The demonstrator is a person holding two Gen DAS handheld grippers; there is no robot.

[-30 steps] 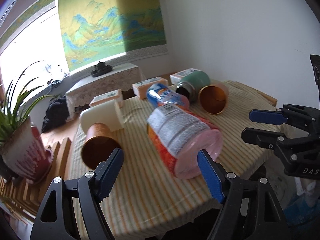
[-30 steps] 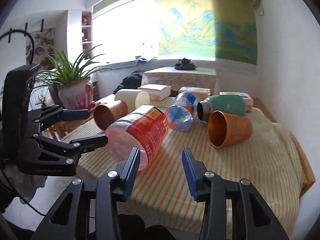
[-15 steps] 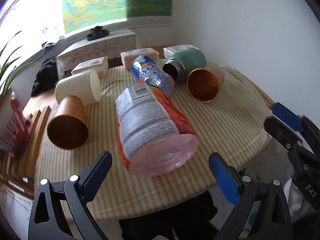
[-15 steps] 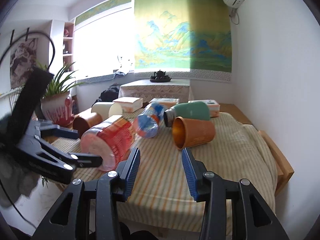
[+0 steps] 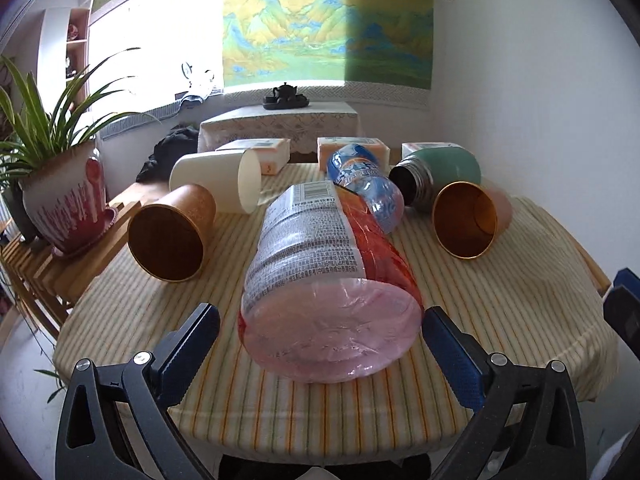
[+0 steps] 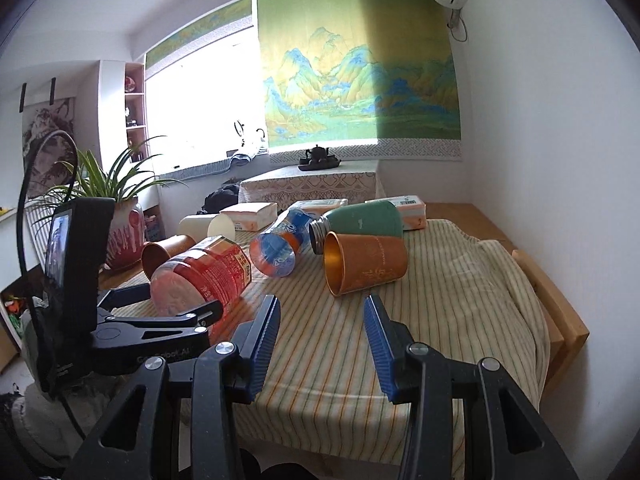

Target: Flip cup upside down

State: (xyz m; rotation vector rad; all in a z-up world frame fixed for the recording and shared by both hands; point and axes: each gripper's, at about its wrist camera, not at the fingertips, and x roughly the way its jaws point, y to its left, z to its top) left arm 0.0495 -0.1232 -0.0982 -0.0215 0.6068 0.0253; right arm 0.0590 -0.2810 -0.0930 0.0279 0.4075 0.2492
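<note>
Two orange-brown cups lie on their sides on the striped tablecloth. One cup (image 5: 470,220) lies at the right, mouth towards me; it also shows in the right wrist view (image 6: 366,262). The other cup (image 5: 172,228) lies at the left, also seen in the right wrist view (image 6: 164,250). My left gripper (image 5: 320,344) is open and empty at the table's near edge, its jaws either side of a big pink-bottomed bottle (image 5: 324,280). My right gripper (image 6: 320,332) is open and empty, short of the right cup.
A white cup (image 5: 218,178), a blue-labelled bottle (image 5: 364,184) and a green flask (image 5: 438,174) lie on their sides behind the cups. Tissue packs (image 5: 352,150) line the far edge. A potted plant (image 5: 60,196) stands on a slatted rack at the left. The wall is close on the right.
Both grippers have pulled back and levelled towards the table's near edge. The left one has swung to face the big bottle squarely. Nothing on the table has moved.
</note>
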